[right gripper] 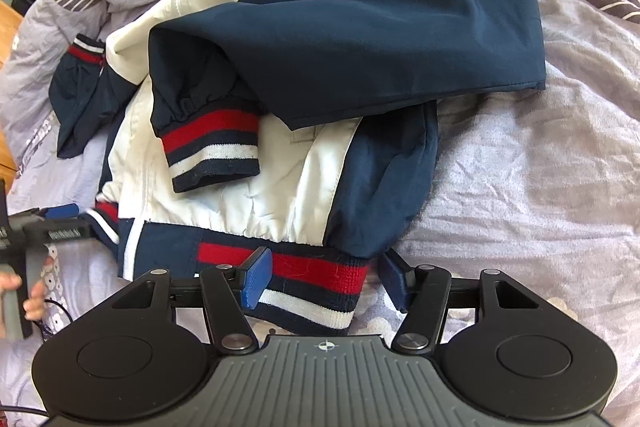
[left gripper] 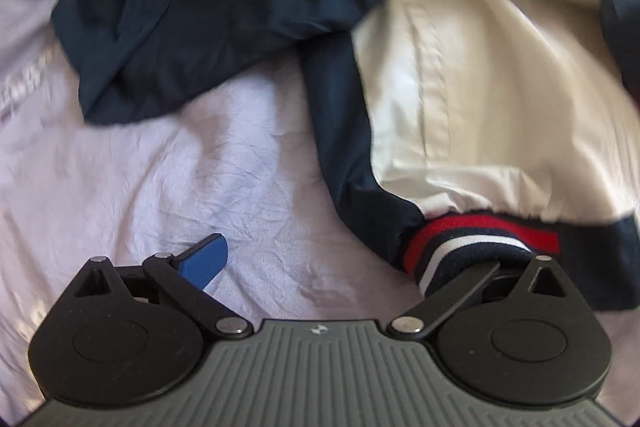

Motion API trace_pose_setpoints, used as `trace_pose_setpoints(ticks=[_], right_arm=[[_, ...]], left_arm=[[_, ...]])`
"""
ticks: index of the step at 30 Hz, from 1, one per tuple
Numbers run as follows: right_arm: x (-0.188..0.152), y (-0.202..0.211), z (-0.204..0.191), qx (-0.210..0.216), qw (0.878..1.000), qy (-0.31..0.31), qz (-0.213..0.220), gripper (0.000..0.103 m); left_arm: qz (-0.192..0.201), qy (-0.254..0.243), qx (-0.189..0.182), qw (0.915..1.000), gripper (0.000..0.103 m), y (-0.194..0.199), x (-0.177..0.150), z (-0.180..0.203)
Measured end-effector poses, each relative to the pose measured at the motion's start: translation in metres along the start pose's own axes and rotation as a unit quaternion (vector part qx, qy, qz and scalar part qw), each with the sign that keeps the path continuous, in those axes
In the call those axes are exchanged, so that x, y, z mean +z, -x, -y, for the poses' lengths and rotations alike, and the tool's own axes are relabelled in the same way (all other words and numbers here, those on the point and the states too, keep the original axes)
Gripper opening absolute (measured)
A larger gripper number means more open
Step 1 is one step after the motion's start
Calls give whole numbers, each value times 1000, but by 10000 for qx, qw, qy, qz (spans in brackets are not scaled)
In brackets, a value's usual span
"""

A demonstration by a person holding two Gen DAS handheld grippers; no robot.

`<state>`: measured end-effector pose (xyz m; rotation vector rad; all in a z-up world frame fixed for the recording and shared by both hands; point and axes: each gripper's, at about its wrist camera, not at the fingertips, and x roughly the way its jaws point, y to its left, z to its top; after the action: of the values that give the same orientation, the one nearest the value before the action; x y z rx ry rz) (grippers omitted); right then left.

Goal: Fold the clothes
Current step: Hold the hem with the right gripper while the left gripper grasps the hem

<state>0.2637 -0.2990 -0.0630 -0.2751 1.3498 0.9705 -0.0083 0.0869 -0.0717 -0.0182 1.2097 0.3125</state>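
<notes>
The navy-and-white jacket [right gripper: 304, 75] lies part-folded on the bed [right gripper: 540, 167], 1 sleeve across its front. The right tool [right gripper: 326, 281] stands wide around the near striped hem [right gripper: 316, 267]; the left tool [left gripper: 360, 259] is wide at the hem's left end. Likely next: close both, lift the hem far.

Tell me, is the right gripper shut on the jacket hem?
No, the right gripper is open, with the striped hem between its spread fingers.

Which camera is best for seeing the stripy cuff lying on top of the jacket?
The right wrist view. There the stripy cuff lies whole and sharp on the white part of the jacket. In the left wrist view the picture is blurry, and I cannot tell whether that cuff appears at all.
</notes>
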Motion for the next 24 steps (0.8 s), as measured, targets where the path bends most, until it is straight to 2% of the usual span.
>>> trace_pose_setpoints(ticks=[1,3,4,7,10,13,14,15,17,18,19,20,21,24], right_arm=[[0,0,0,-1,10000,-6,-2,59],[0,-1,-1,-3,10000,-18,-6,61],[0,-1,-2,-5,10000,-24,-7,61],[1,-2,-3,-8,10000,-42,-13,59],[0,-4,-2,-51,10000,-37,-20,50],[-2,-6,5,-48,9999,-134,-20,47],[-3,-7,7,-8,9997,-237,-6,42],[-3,-8,8,35,9996,-294,-16,33],[-3,-9,3,-16,9997,-260,-44,24],[-2,-7,-1,-41,9998,-190,-37,20],[-1,-5,-4,-45,9999,-103,-17,13],[0,-1,-8,-77,10000,-8,10,12],[1,2,-11,-128,9999,84,33,11],[-2,15,-19,-381,9976,540,215,9]], left_arm=[[37,15,-35,10000,101,1,0,4],[128,80,-416,9990,102,5,0,9],[183,9,-478,9987,103,5,1,15],[231,-455,8,9987,103,-3,-6,37],[144,-41,-53,9999,103,-6,-4,25],[30,381,-146,9992,103,-12,1,-2],[69,368,-3,9993,103,-13,-2,-8],[122,247,130,9995,103,-13,-5,-10],[205,44,240,9995,101,-12,-9,-6],[249,-13,287,9993,94,-9,-11,-3],[262,-68,228,9994,79,-7,-11,-1],[263,-123,126,9995,70,-4,-11,1],[262,-172,13,9995,56,-1,-10,2],[312,-212,-112,9992,48,7,-14,2]])
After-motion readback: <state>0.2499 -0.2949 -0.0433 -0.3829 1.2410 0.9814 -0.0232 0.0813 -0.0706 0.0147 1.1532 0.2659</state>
